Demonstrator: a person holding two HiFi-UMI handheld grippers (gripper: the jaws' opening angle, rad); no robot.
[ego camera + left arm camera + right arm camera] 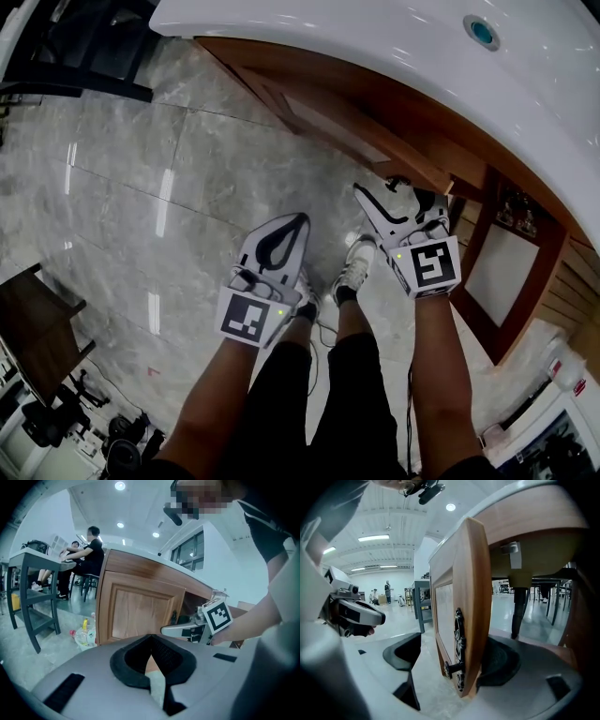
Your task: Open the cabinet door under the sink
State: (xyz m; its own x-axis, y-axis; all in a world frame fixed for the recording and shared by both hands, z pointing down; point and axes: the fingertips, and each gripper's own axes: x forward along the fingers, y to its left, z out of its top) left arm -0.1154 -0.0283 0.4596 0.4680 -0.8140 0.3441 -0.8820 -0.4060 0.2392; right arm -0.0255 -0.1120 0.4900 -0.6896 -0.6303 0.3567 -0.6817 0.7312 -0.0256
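Cabinet door (460,573) edge stands between parted jaws of outstretched right tongs (453,659).

One left gripper (292,225), one right gripper (401,199), two cabinet doors (347,127) (511,267), one sink (375,37), one door knob (449,669).

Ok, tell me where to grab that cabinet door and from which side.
Take the door by its free edge, just beside the dark knob, coming straight at that edge. It stands ajar, edge-on, thin enough to sit between the right gripper's open jaws.
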